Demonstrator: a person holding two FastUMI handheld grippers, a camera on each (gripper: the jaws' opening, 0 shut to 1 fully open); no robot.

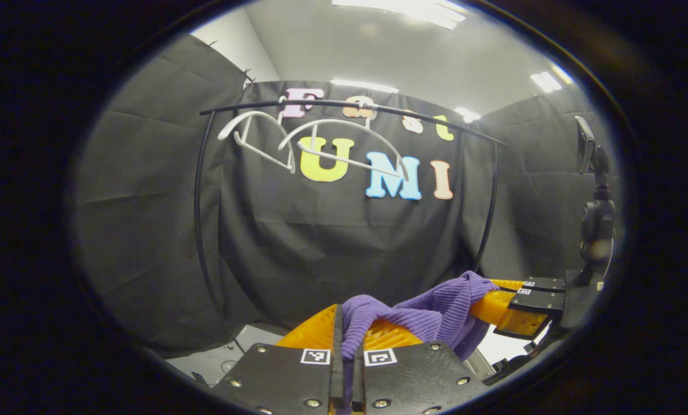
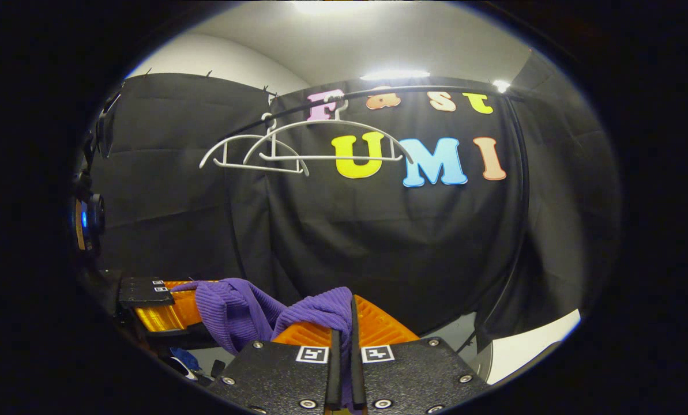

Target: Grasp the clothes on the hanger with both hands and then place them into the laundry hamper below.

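Fingers, left gripper (image 1: 346, 337): my two are clenched on purple cloth, which rises through the narrow slot between them and spills forward over their tops.

Fingers, right gripper (image 2: 344, 323): likewise pinched together on a fold of the same purple garment (image 2: 245, 311), the cloth bunched at the slot and draped to the side.

Garment: one ribbed purple piece, off the hangers and slung between my two grippers. In the left gripper view it (image 1: 430, 314) runs from my own fingers across to the right gripper (image 1: 508, 305), which sits just beside and a little ahead. In the right gripper view it runs the opposite way to the left gripper (image 2: 165, 308). Its long axis therefore lies from one hand to the other, sagging in the middle; neither hand is nearer to it, both are on it.

Hangers: two, white and bare, the first hanger (image 2: 251, 153) overlapping the second hanger (image 2: 332, 141). Both hang from the dark rail (image 2: 413, 90), above and well apart from the cloth.

Rail: one, curved, with an upright at each end.

Laundry hamper: I cannot pick it out. A pale surface (image 2: 528, 346) shows low at the edge of the right gripper view, but I cannot say what it is.

Judgement: the garment is gripped at both ends and free, so the coming move is straight down, both hands descending together with the span kept level.
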